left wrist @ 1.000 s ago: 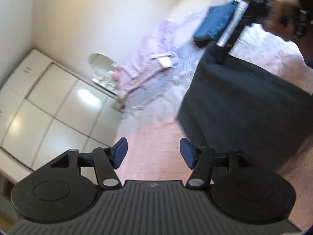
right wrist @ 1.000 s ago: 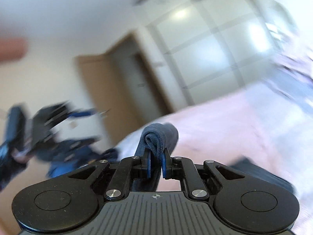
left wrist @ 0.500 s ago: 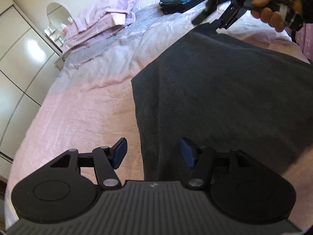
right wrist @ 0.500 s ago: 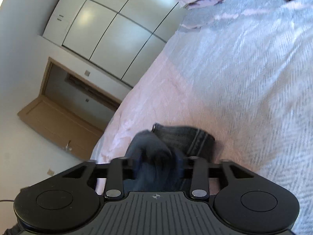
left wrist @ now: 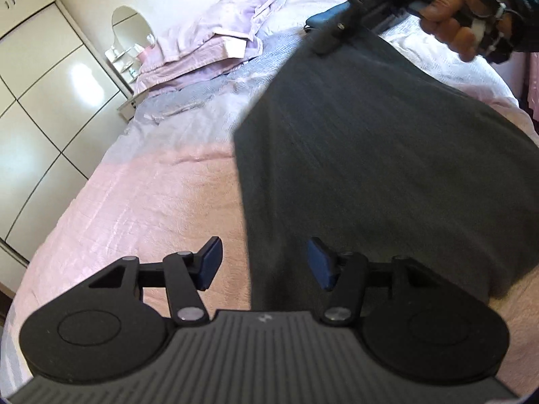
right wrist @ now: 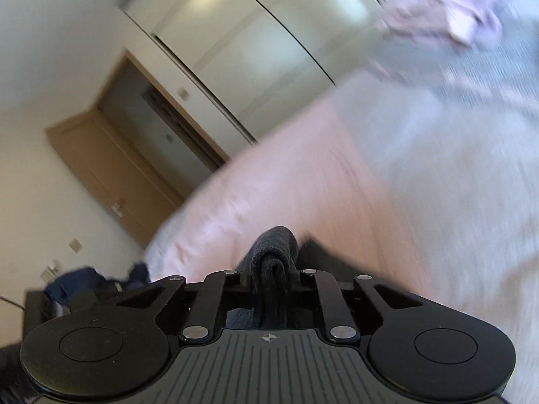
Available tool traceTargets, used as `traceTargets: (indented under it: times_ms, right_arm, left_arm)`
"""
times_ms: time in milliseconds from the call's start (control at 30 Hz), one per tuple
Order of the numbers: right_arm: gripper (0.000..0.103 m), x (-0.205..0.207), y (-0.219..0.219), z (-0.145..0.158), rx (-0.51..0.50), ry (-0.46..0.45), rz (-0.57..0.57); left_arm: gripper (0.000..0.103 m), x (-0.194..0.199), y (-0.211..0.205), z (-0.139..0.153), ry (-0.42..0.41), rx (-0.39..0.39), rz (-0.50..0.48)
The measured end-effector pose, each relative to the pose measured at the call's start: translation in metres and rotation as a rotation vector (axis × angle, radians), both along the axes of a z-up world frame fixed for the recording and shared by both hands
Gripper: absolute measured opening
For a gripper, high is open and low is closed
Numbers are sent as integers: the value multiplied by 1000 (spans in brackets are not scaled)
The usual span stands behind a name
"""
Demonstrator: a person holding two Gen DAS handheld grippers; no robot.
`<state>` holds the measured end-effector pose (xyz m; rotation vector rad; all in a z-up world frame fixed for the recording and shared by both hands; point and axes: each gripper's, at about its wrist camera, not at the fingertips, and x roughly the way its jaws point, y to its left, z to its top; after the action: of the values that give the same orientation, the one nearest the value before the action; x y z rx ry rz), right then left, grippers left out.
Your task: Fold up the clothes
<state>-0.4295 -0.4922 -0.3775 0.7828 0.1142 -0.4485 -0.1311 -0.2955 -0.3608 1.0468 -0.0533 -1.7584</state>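
A dark grey garment [left wrist: 377, 155] hangs stretched over the pink bed [left wrist: 141, 208] in the left wrist view. My left gripper [left wrist: 262, 264] is open just above its near left edge, with nothing between the blue pads. The right gripper [left wrist: 323, 45] shows at the top of that view, held by a person's hand [left wrist: 451, 10], pinching the garment's far end. In the right wrist view my right gripper [right wrist: 274, 277] is shut on a bunched fold of the dark garment [right wrist: 273, 252], lifted above the bed.
Crumpled lilac bedding [left wrist: 215, 40] lies at the head of the bed. A folded blue garment [left wrist: 328, 17] sits behind the right gripper. White wardrobe doors [left wrist: 37, 77] and an oval mirror [left wrist: 129, 30] stand left. A wooden door [right wrist: 118, 168] and blue clothes [right wrist: 84, 279] appear in the right wrist view.
The right gripper has kept its hold on the dark garment while swinging; its view tilted toward the wardrobe and door. The left gripper stayed open and moved in over the garment's left edge.
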Motion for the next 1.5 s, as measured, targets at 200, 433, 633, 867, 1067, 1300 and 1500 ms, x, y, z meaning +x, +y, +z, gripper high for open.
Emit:
traceTargets:
  times_ms: [200, 433, 633, 867, 1067, 1300, 1500]
  right_arm:
    - [12, 7, -23, -49, 136, 160, -38]
    - [13, 2, -22, -56, 135, 177, -38]
    - [56, -14, -2, -27, 49, 215, -153]
    - [71, -37, 78, -15, 39, 224, -98]
    - [71, -4, 177, 10, -205, 331, 60]
    - [71, 81, 288, -2, -706, 676, 381]
    - [71, 117, 314, -51, -1018, 1041, 397]
  left_arm:
    - [52, 0, -7, -15, -2, 39, 1]
    - [53, -4, -6, -21, -68, 31, -9]
    - [53, 14, 16, 0, -120, -25, 6]
    - [61, 18, 66, -24, -322, -90, -204]
    - [65, 12, 86, -74, -563, -143, -395]
    - [62, 21, 86, -107, -718, -214, -490]
    - [57, 20, 73, -127, -802, -224, -599]
